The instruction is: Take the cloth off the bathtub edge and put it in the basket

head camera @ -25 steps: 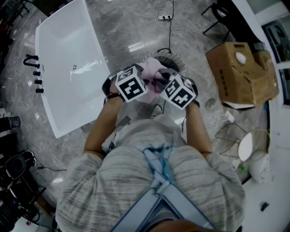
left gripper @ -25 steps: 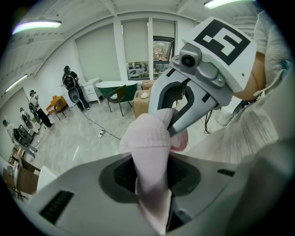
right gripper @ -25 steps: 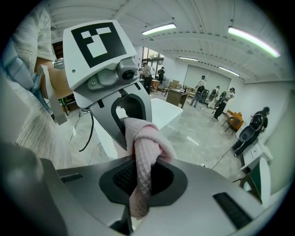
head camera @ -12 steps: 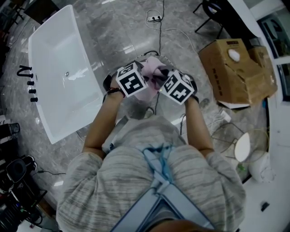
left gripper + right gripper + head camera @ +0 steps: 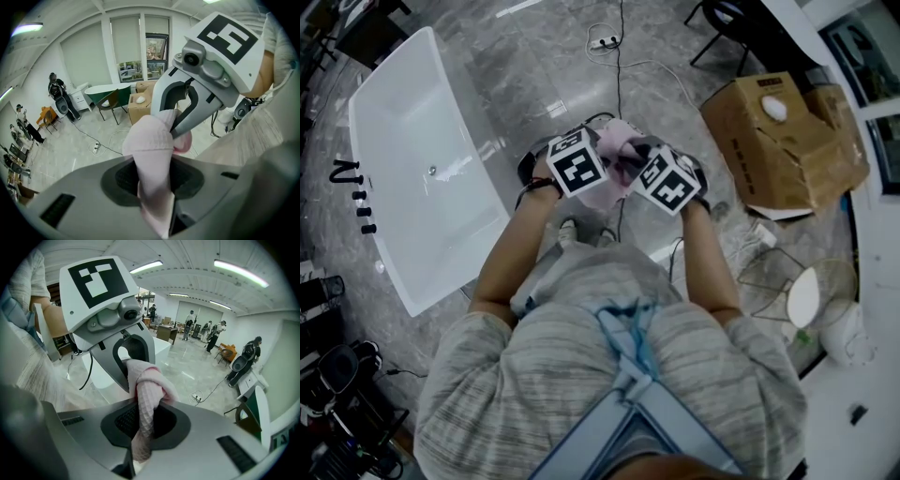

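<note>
A pink waffle-weave cloth hangs bunched between my two grippers, held in the air in front of the person's chest. My left gripper is shut on one part of it, and the cloth runs down between its jaws. My right gripper is shut on another part, with the cloth pinched between its jaws too. The two grippers face each other, almost touching. The white bathtub lies on the floor to the left. I cannot make out the basket in any view.
A torn cardboard box sits at the right. A black cable with a power strip runs across the grey marble floor ahead. A white fan and wire frames stand at the lower right. Black tap fittings line the tub's left side.
Both grippers travelled together across the floor, keeping hold of the cloth. The ribbed basket rim seen behind them a second ago is out of sight now. The bathtub has slid further left.
</note>
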Demonstrator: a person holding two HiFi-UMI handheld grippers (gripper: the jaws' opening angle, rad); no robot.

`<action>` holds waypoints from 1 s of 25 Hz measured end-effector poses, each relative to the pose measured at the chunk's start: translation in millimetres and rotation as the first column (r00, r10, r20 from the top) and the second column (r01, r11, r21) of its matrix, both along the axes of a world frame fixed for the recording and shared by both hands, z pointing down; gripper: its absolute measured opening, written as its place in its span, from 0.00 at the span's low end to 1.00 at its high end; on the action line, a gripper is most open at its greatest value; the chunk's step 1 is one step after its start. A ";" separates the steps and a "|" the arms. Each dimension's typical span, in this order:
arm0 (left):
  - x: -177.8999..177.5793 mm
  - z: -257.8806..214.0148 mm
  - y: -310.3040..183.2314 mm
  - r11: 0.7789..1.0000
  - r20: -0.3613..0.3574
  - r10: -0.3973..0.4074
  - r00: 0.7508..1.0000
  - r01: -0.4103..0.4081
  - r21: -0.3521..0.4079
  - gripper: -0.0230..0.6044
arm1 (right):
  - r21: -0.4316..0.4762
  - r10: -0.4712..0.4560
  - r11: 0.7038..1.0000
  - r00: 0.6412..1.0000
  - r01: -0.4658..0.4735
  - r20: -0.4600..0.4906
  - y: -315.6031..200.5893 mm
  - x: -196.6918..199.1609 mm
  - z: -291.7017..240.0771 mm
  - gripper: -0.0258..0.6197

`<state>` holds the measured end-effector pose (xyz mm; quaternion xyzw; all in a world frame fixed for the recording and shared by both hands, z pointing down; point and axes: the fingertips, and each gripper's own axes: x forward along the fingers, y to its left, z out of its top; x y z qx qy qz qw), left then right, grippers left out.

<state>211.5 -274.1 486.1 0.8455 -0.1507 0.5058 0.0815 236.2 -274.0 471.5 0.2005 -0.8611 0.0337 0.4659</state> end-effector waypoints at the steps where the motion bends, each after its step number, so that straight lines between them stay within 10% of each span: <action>1: 1.6 1.0 -2.5 1.000 0.002 0.010 1.000 -0.010 -0.001 0.25 | -0.001 0.008 1.000 1.000 -0.008 -0.002 -2.4 1.6 1.0 0.09; 25: 1.7 53.0 -84.3 0.991 0.048 0.133 0.990 -0.134 0.002 0.25 | -0.059 0.118 0.991 0.991 -0.122 -0.067 -79.5 -2.5 59.4 0.09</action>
